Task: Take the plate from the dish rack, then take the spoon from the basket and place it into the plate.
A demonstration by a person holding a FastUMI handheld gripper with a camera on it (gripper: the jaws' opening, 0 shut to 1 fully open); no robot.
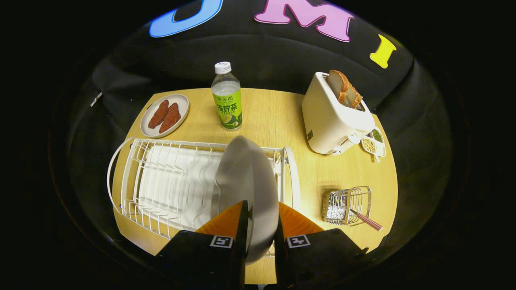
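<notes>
Gripper [260,219] clamped on grey plate [248,181] edge-on between its fingers, above white dish rack [161,189]; spoon [365,219] in basket [346,205] rightward.

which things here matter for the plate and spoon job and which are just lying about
For the job: gripper, fingers closed on the grey plate; white dish rack; wire basket; spoon in it.

Lying about: tea bottle; toaster with bread; meat plate; bean dish.

A light wooden table with a rounded edge [274,117] stands inside a booth, its grain lit warmly from above. Black cloth walls [266,56] enclose it, and the surroundings fall into darkness.
</notes>
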